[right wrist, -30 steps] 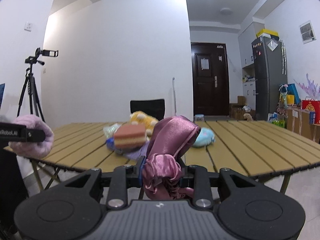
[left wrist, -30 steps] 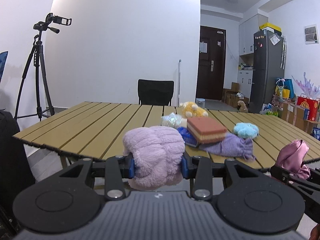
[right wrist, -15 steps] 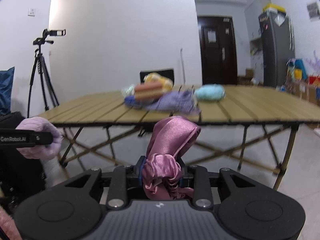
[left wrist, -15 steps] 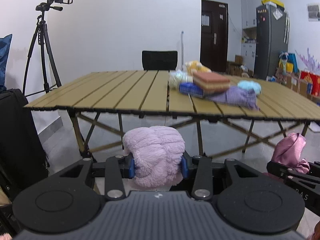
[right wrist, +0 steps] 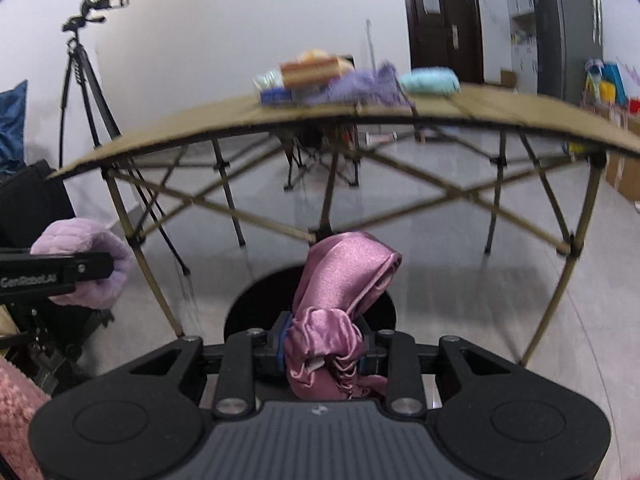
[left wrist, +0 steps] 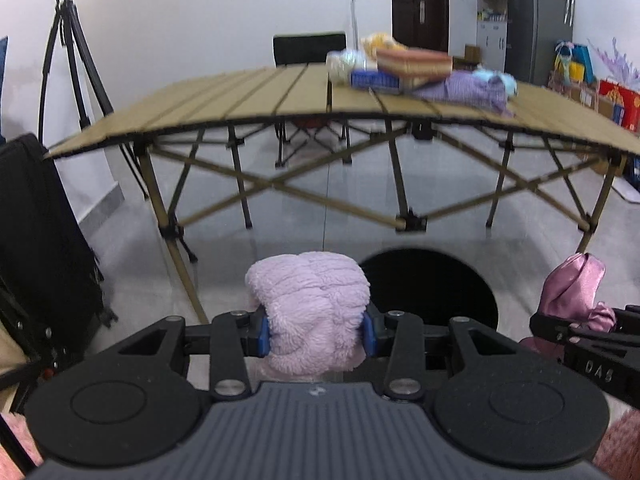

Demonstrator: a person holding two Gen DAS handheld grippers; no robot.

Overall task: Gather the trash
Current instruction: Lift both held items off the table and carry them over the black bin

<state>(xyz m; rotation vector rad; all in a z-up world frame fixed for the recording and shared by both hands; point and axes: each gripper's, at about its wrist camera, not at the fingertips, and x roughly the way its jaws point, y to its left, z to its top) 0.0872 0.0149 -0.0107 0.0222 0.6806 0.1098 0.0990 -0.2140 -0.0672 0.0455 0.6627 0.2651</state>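
My left gripper (left wrist: 316, 330) is shut on a fluffy lilac plush piece (left wrist: 312, 304), which bulges up between the blue pads. My right gripper (right wrist: 322, 354) is shut on a shiny pink satin cloth (right wrist: 340, 280) that stands up in a peak. Each held thing also shows in the other view: the satin cloth (left wrist: 572, 292) at the right, the lilac plush (right wrist: 86, 268) at the left. A round black bin opening (left wrist: 436, 288) sits on the floor just beyond both grippers, partly hidden by the held things; it is also seen as the black bin (right wrist: 256, 304) in the right wrist view.
A folding slatted table (left wrist: 248, 100) stands ahead, above gripper height, with a pile of soft items and a box (left wrist: 412, 68) on it. A black suitcase (left wrist: 36, 240) stands at the left, with a camera tripod (left wrist: 72, 60) behind it. Grey tiled floor (left wrist: 320, 208) lies under the table.
Both grippers have dropped from tabletop level to below the table edge and tilted downward. The black bin opening has come into view on the floor. Both grips are unchanged.
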